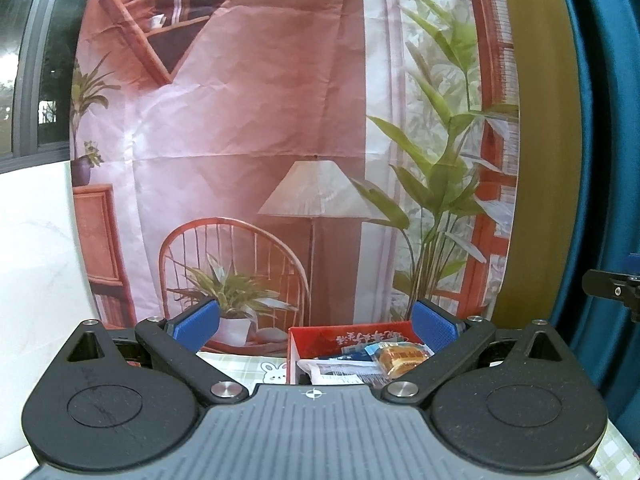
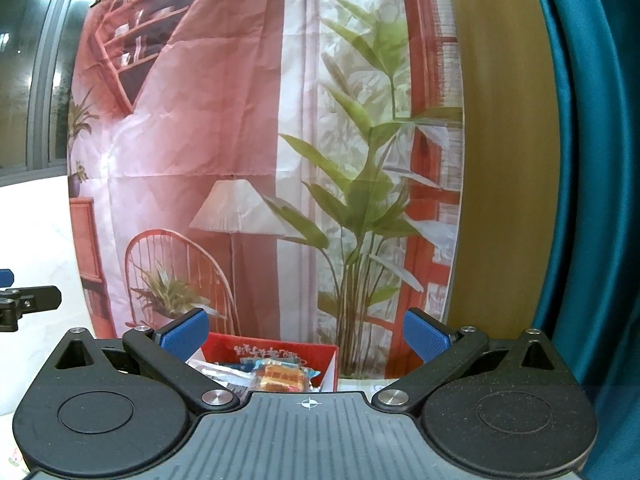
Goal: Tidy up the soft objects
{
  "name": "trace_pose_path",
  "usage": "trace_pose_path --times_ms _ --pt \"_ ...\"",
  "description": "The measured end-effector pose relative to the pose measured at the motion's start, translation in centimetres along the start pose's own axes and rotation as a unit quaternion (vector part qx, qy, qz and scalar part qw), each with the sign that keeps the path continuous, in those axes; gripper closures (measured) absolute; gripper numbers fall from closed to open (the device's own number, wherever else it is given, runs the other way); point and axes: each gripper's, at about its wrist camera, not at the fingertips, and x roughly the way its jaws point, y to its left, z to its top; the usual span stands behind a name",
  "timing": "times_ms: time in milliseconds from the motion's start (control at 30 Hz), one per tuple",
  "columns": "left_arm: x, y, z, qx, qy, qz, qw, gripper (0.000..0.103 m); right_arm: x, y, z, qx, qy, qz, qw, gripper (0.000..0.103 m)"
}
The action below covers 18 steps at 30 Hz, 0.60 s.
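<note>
A red box [image 1: 316, 338] stands on the table at the foot of the backdrop, holding several soft snack packets. One clear packet with an orange-yellow cake [image 1: 400, 356] lies on top, beside a white packet [image 1: 340, 372]. My left gripper [image 1: 316, 326] is open, raised above the table, with nothing between its blue pads [image 1: 434, 328]. The same red box [image 2: 280, 350] and cake packet [image 2: 282, 378] show low in the right wrist view. My right gripper [image 2: 306, 334] is open and empty too, held above the box.
A printed cloth backdrop [image 1: 260, 140] of a room hangs right behind the box. A checked tablecloth with a rabbit print [image 1: 256, 370] covers the table. A teal curtain [image 2: 580, 200] hangs at the right, a dark window [image 1: 36, 80] at the left.
</note>
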Motion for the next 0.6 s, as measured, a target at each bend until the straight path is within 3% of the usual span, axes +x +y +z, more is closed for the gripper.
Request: trace_pose_path --times_ms 600 --pt "0.05 0.47 0.11 -0.003 -0.001 0.020 0.9998 0.000 0.61 -0.22 -0.18 0.000 0.009 -0.003 1.000 0.000"
